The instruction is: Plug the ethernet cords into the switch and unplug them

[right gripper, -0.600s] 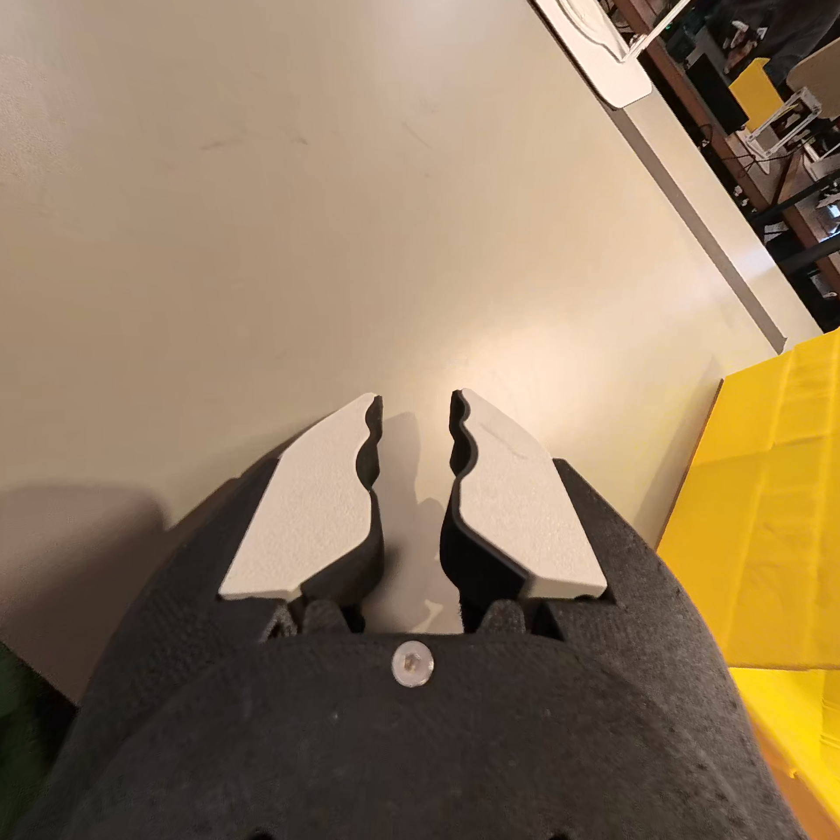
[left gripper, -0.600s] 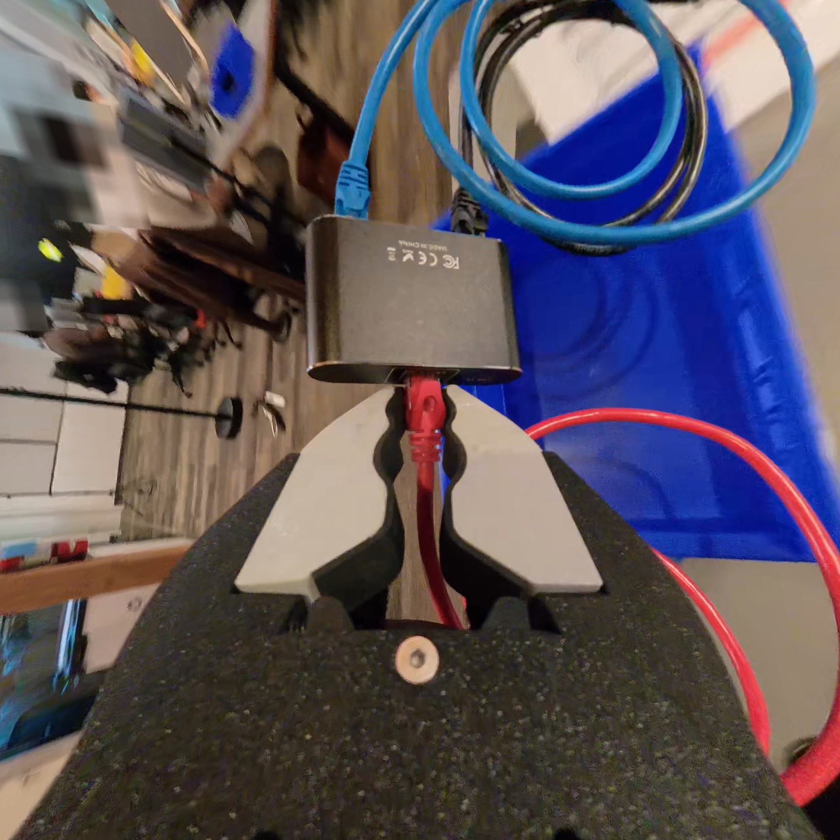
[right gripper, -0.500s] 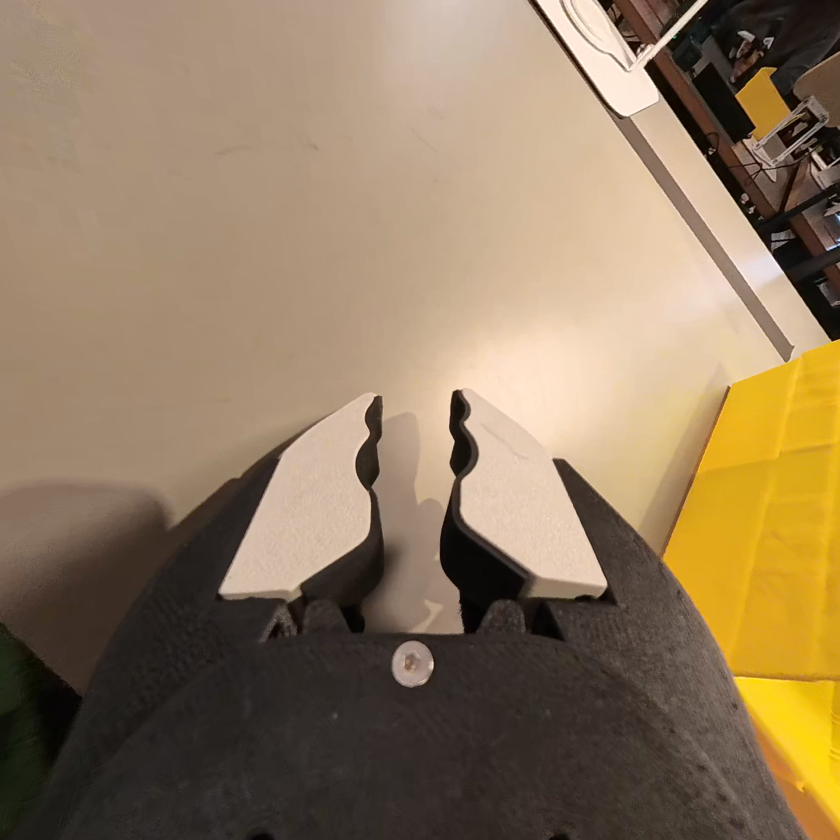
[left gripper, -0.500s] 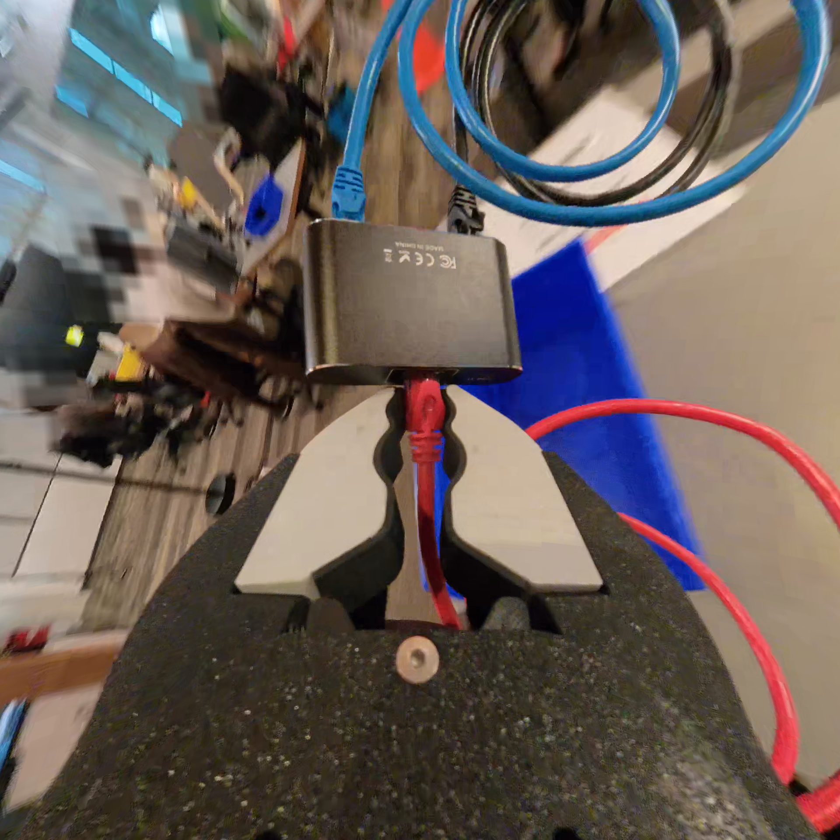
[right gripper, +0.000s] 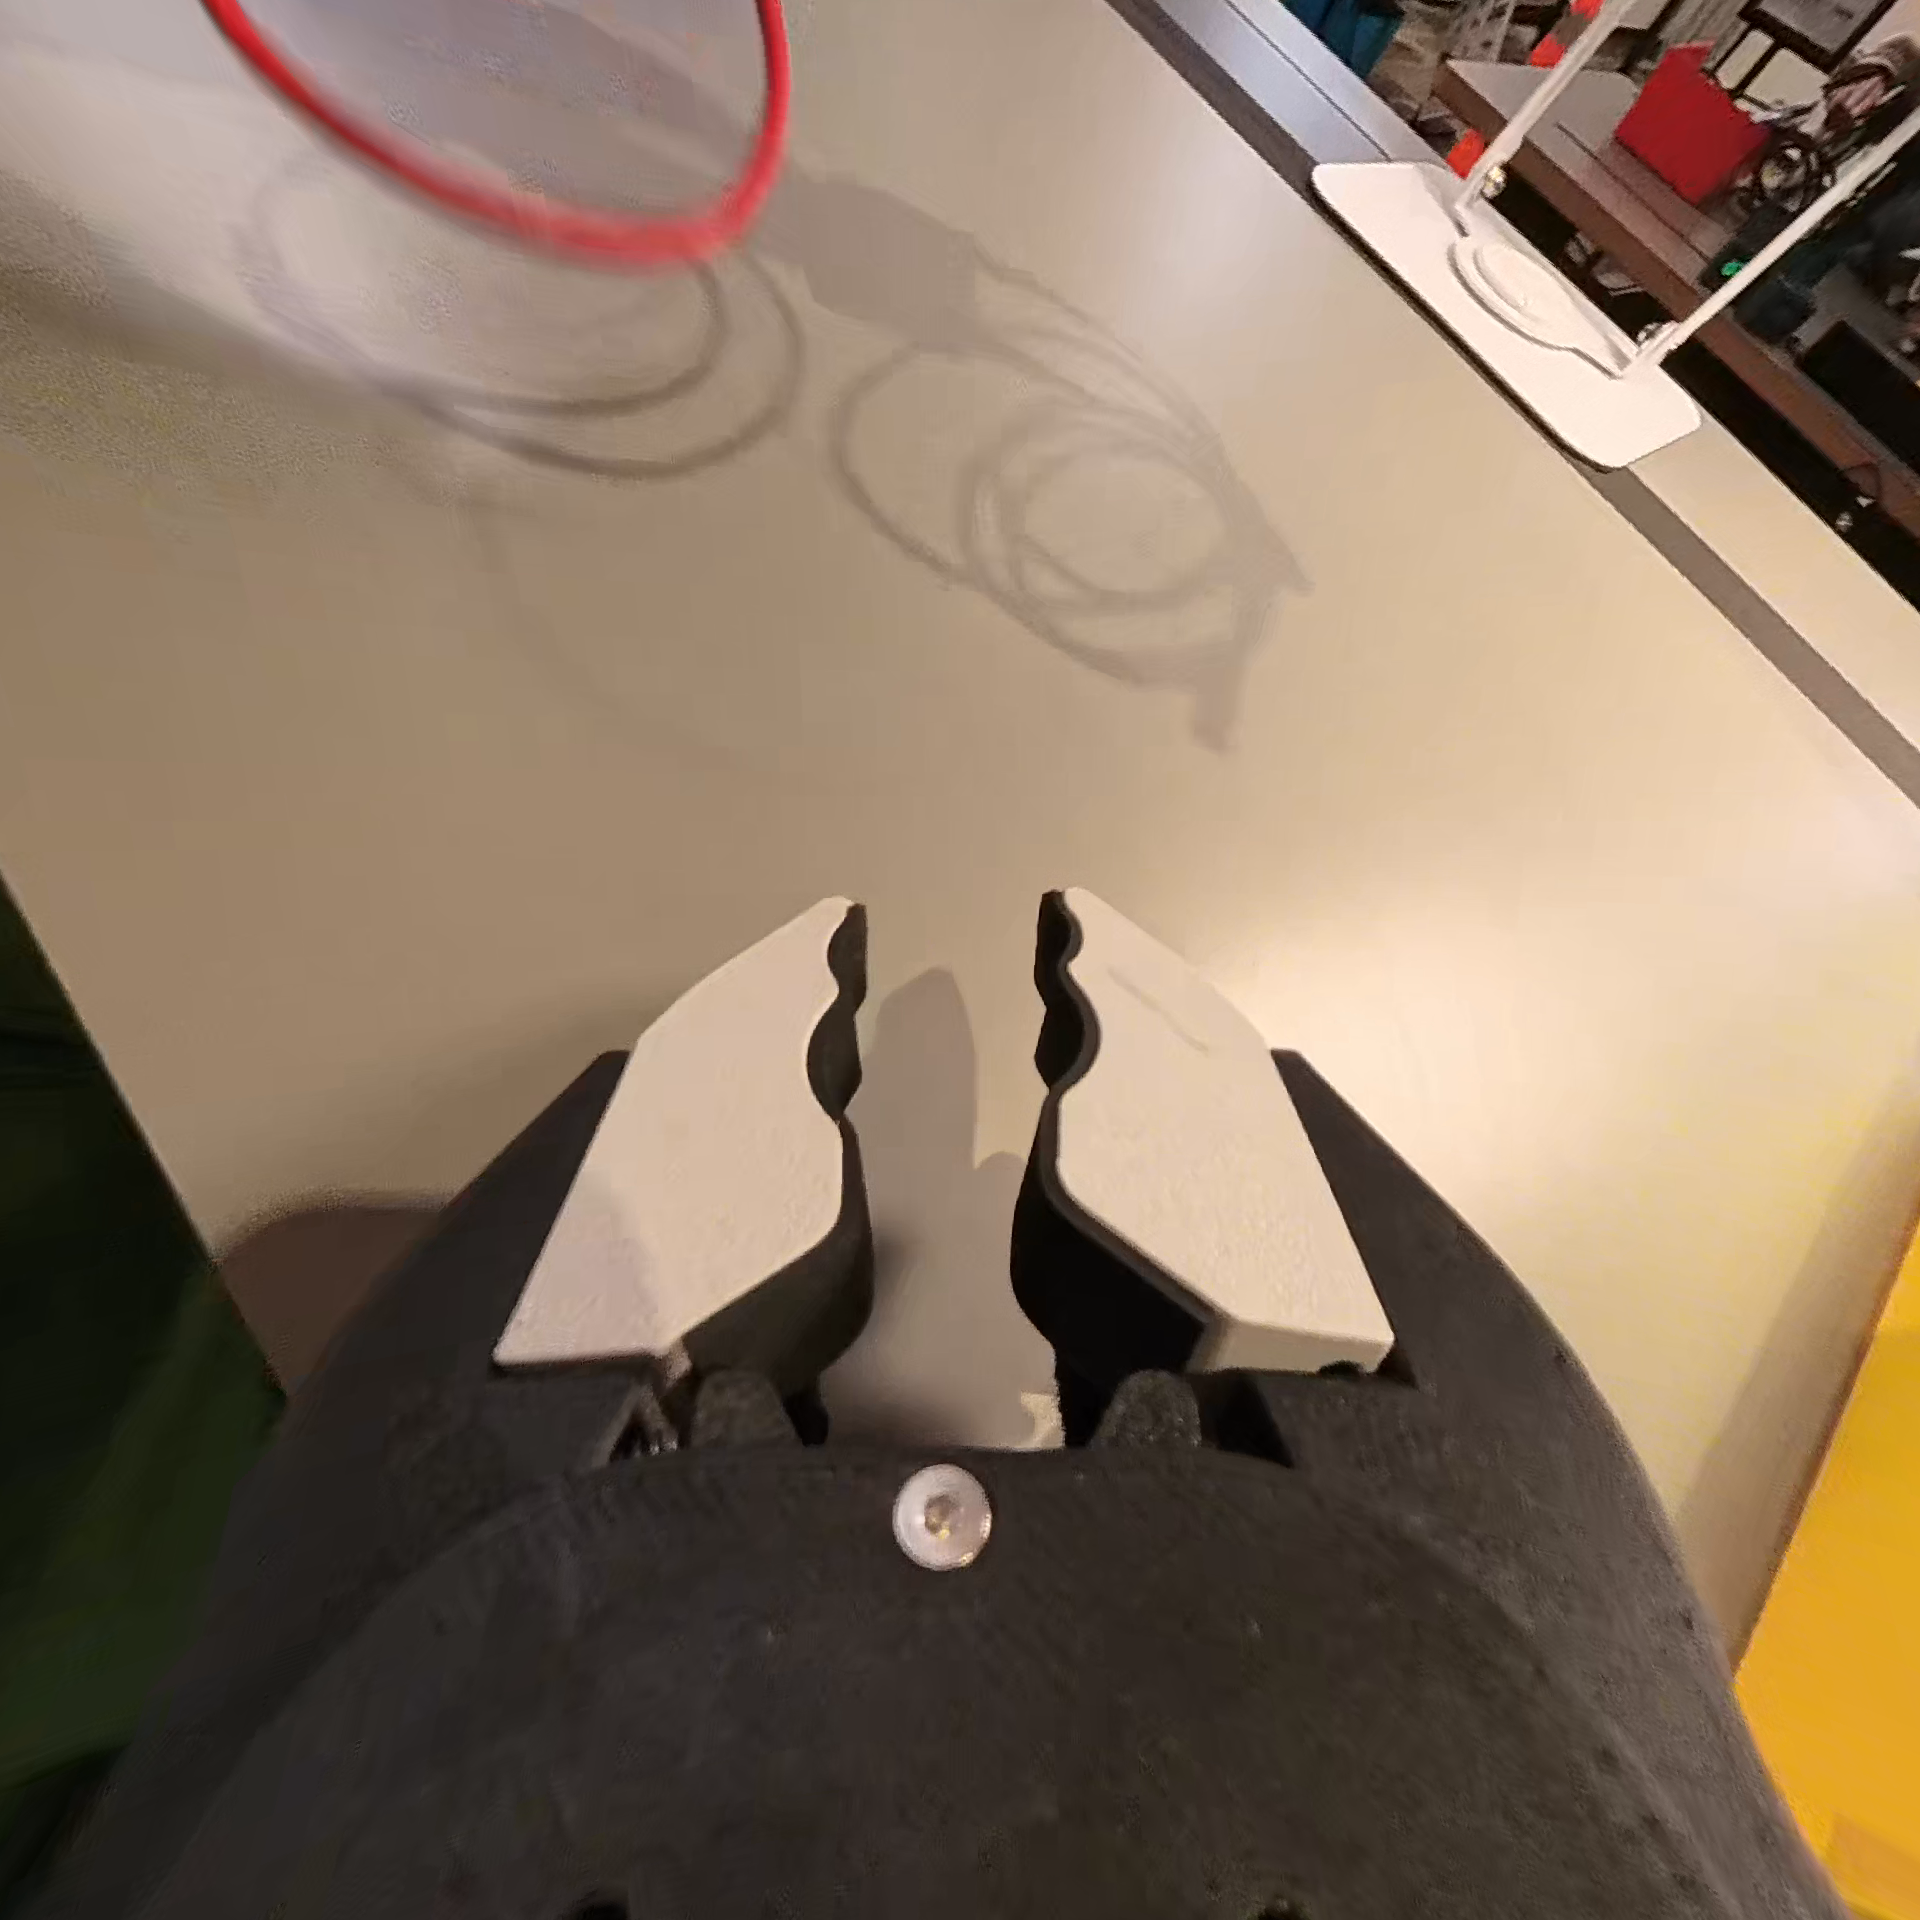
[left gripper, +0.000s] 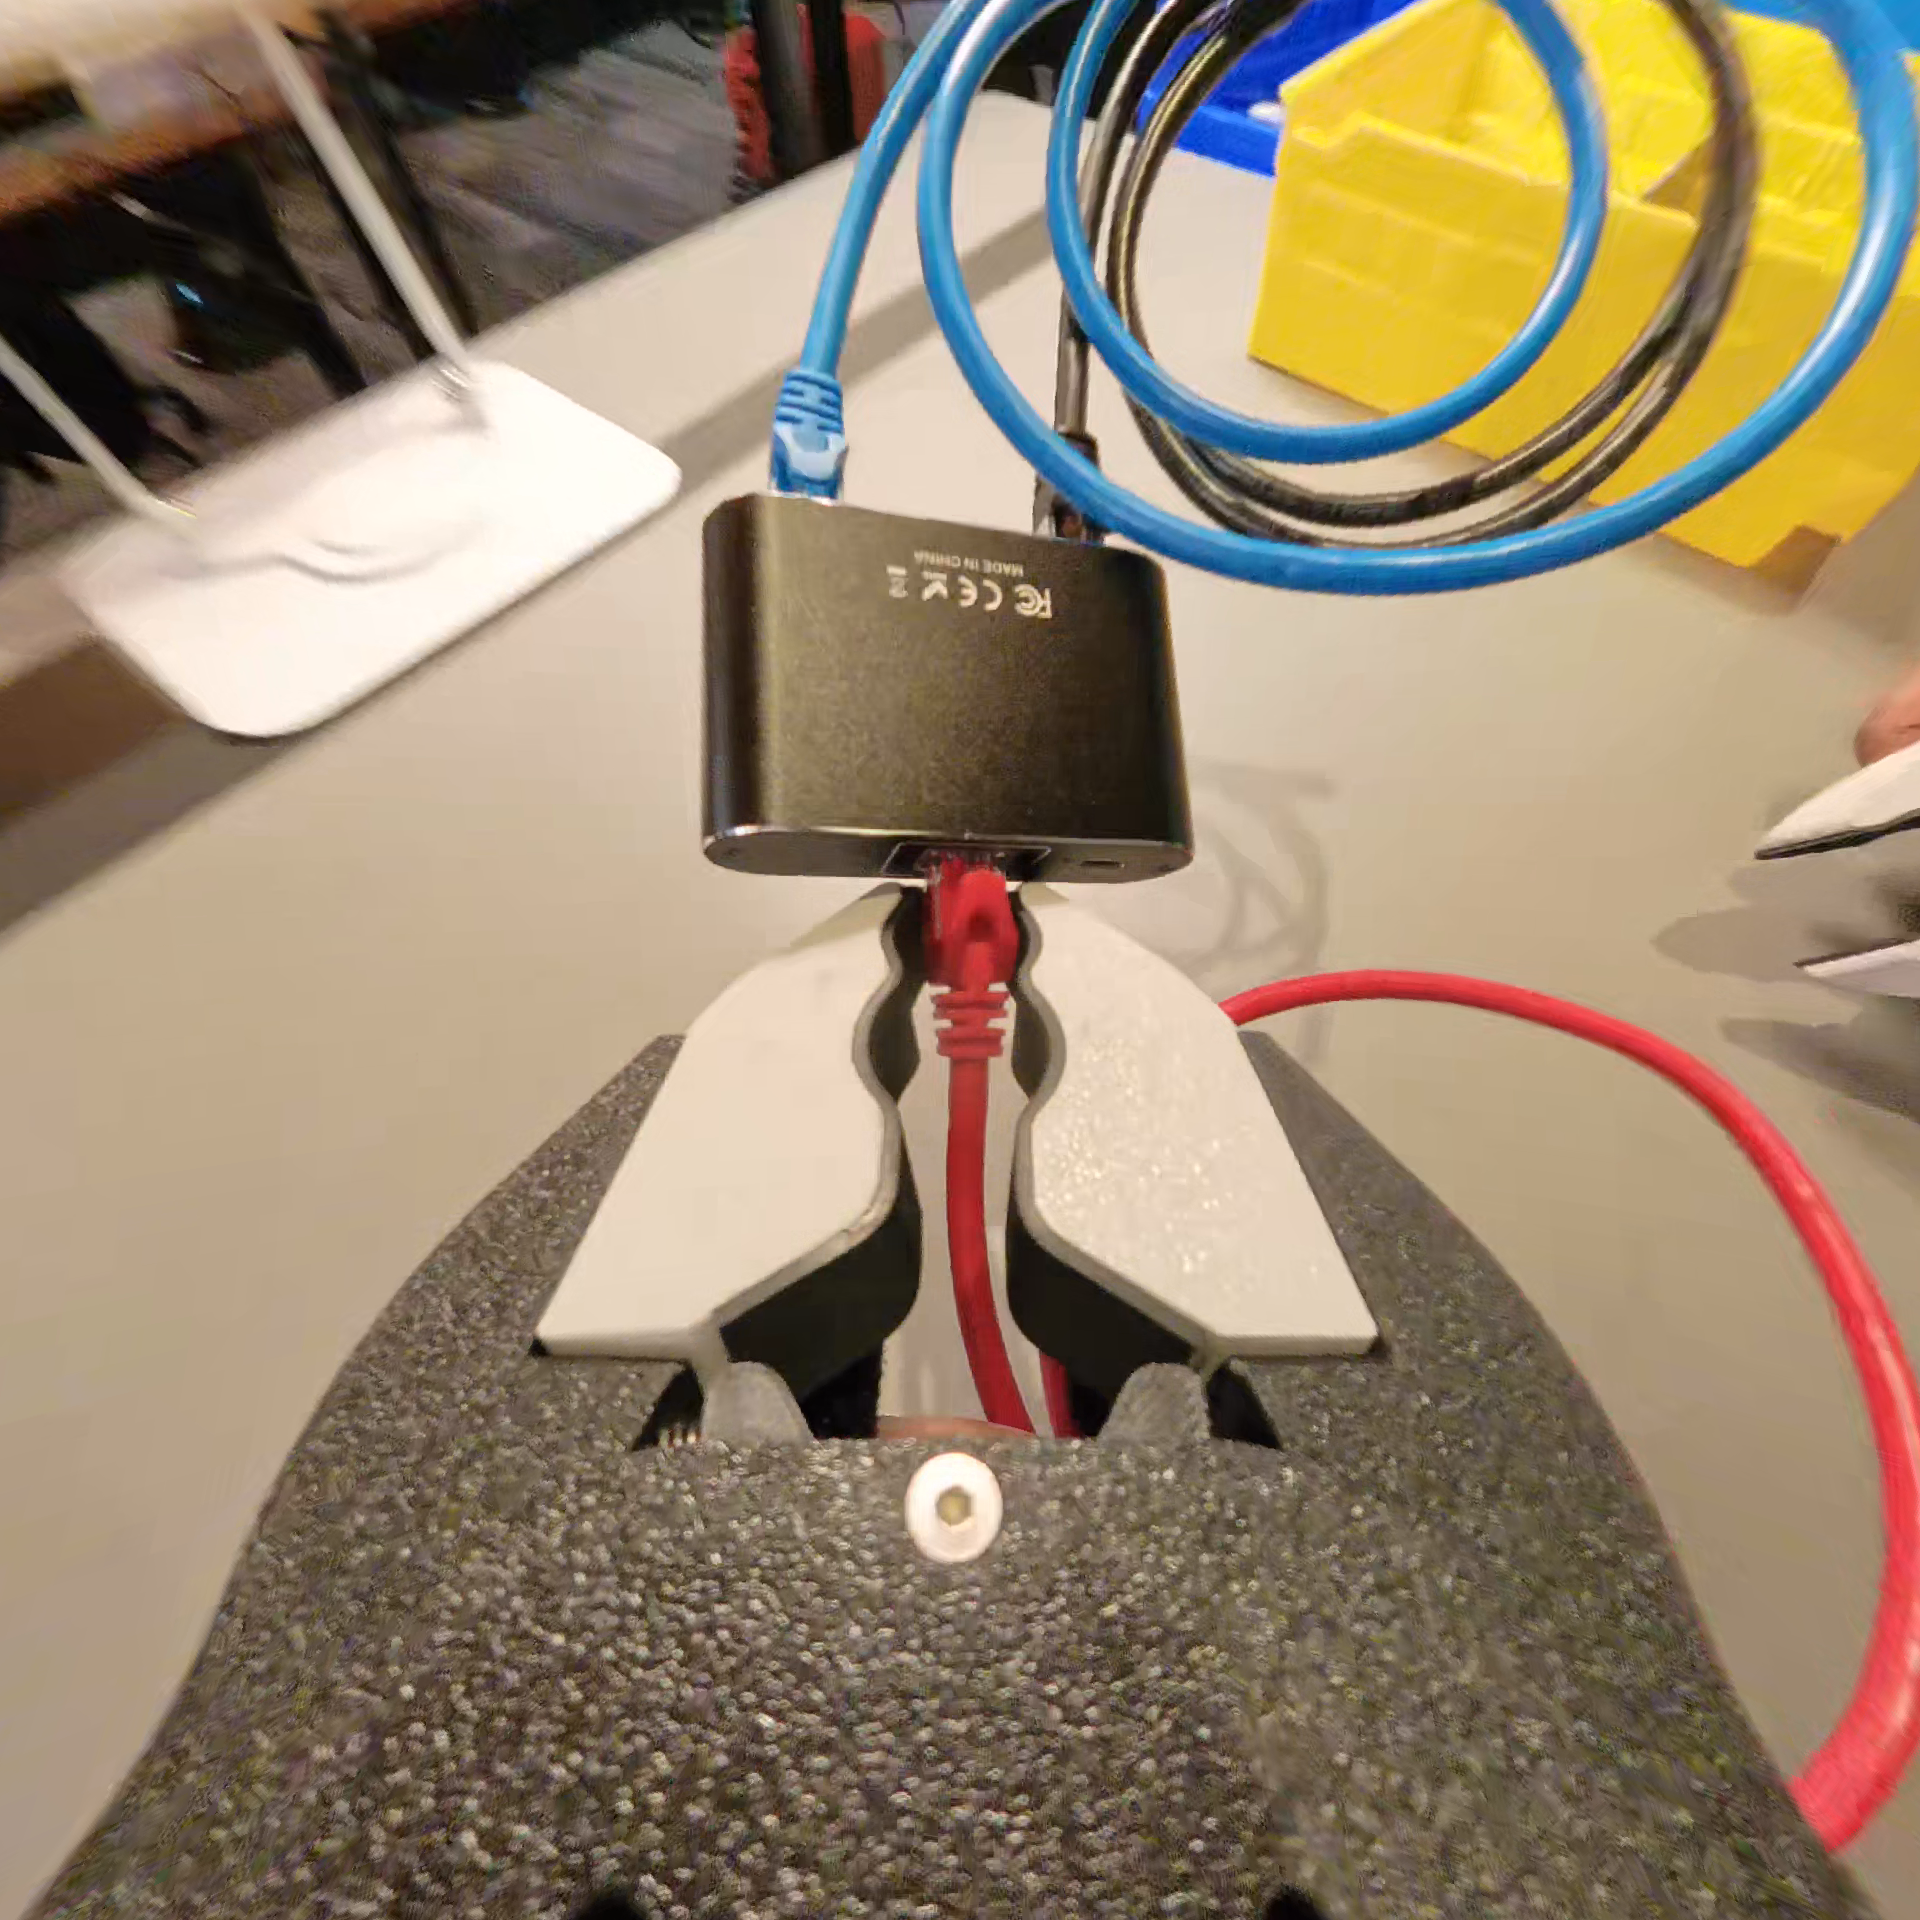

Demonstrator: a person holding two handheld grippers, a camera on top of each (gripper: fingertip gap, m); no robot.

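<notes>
My left gripper (left gripper: 961, 920) is shut on the red ethernet plug (left gripper: 968, 940), which sits in the near port of the black switch (left gripper: 940, 691). The switch hangs in the air above the table on that plug. The red cord (left gripper: 1766, 1143) loops off to the right and shows blurred in the right wrist view (right gripper: 582, 223). A blue cord (left gripper: 1070, 416) and a black cord (left gripper: 1070, 384) are plugged into the switch's far side and coil above it. My right gripper (right gripper: 951, 914) is open and empty over the bare table; its fingers (left gripper: 1849, 821) show at the left view's right edge.
A beige table (left gripper: 312, 987) lies below. A white lamp base (left gripper: 353, 551) stands at its far edge, also in the right wrist view (right gripper: 1507, 312). A yellow bin (left gripper: 1455, 260) is at the back right, and its yellow side (right gripper: 1849, 1558) is next to my right gripper. Left tips to right tips: about 25 cm.
My left gripper has swung round with the switch and cords still held, so the table, lamp base and yellow bin now lie behind them. The right gripper shifted; the red loop entered its view.
</notes>
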